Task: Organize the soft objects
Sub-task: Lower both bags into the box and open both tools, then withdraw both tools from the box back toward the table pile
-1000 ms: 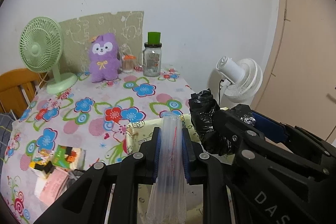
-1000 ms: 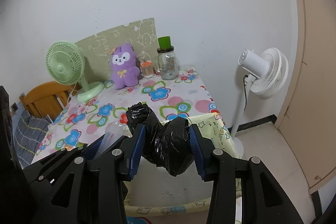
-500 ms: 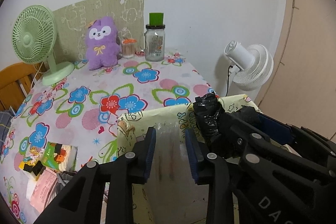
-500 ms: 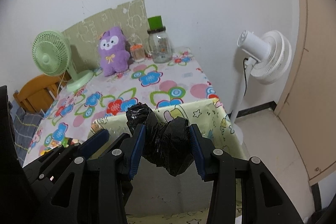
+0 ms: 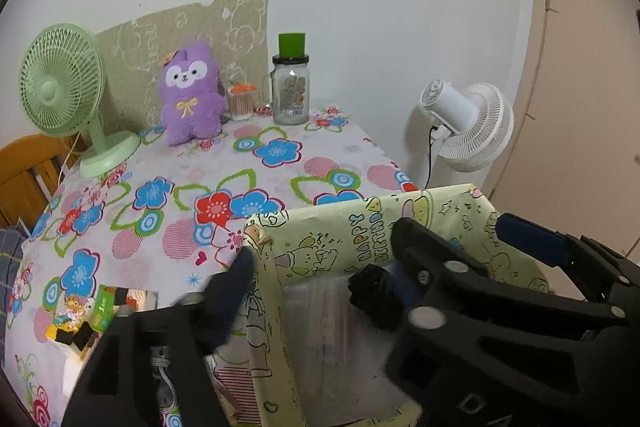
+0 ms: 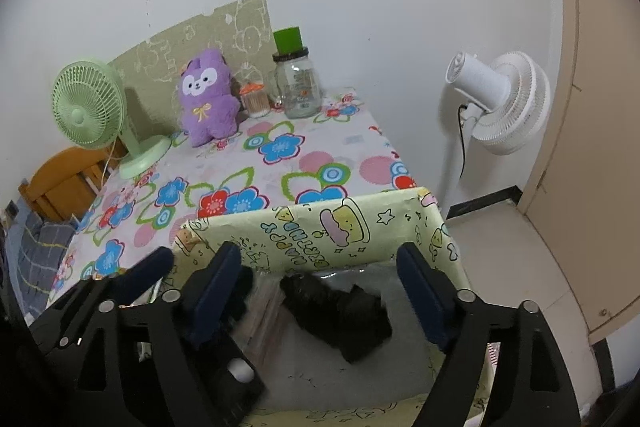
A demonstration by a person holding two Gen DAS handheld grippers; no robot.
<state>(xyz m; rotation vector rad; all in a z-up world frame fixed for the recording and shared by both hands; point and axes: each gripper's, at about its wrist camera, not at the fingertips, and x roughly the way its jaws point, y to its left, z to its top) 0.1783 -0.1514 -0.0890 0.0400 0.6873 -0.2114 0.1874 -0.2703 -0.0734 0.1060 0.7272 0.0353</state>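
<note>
A box wrapped in pale yellow birthday paper [image 5: 360, 231] stands at the near edge of the flowered table. Inside it lie a clear plastic bag [image 5: 320, 311] and a crumpled black plastic bag [image 6: 340, 315]. My left gripper [image 5: 320, 267] hangs over the box's left part with its jaws opening, and the clear bag lies loose below them. My right gripper [image 6: 320, 263] is above the box [image 6: 320, 227] with its jaws opening too. The black bag rests on the box floor between its blue pads [image 6: 416, 275], touching neither.
At the back of the table are a purple plush toy [image 5: 188, 95], a green desk fan [image 5: 60, 87], a glass jar with a green lid [image 5: 290, 91] and a small toothpick pot [image 5: 240, 103]. Small toy packs [image 5: 80, 315] lie front left. A white floor fan [image 6: 500, 99] stands right.
Both grippers went from shut to wide open. The left one let go of the clear bag and the right one let go of the black bag, and both bags now lie in the box.
</note>
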